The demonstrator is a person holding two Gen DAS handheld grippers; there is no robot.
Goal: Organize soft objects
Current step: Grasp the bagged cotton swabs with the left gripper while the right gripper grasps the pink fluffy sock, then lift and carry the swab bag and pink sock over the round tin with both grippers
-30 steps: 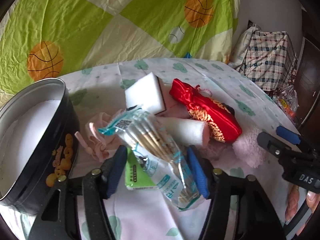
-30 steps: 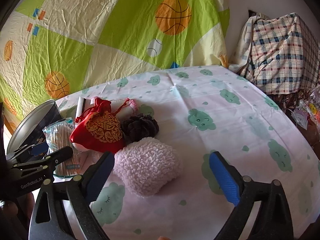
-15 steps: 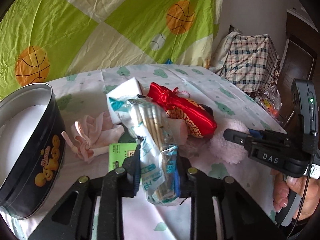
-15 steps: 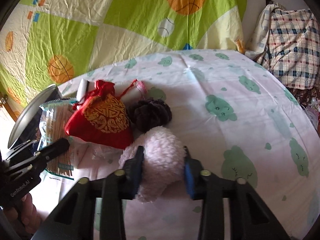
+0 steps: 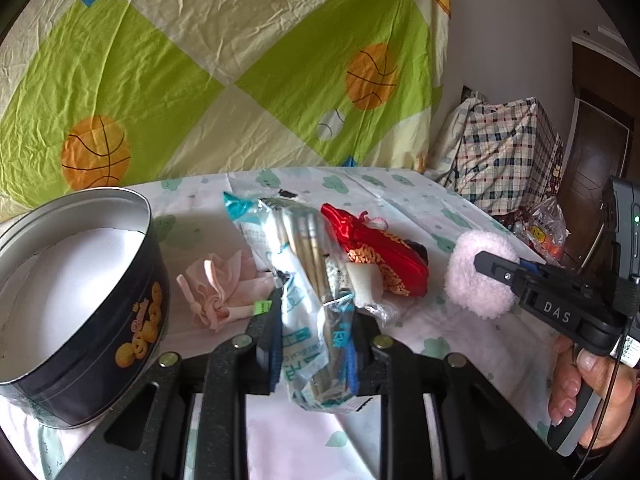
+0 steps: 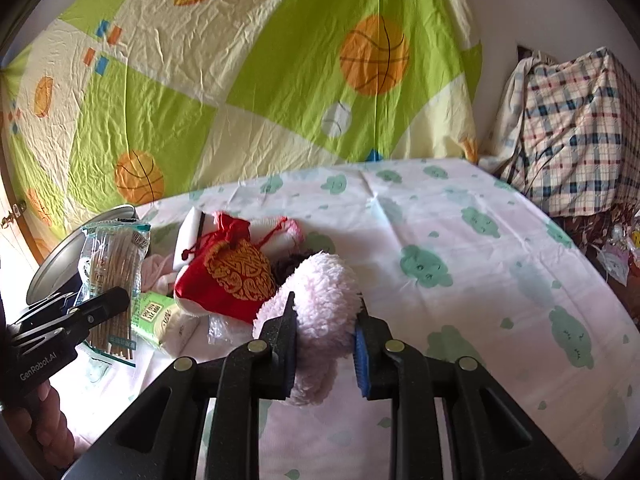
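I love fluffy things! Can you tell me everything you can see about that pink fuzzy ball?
The pink fuzzy ball is a pale pink, roundish puff that looks like soft, curly fleece. The right gripper has just closed on it, and its fingers squash its sides in. It sits just in front of a red pouch with gold patterns, above the cloud-print cloth. The left wrist view shows it as a round puff that looks lifted clear of the cloth.
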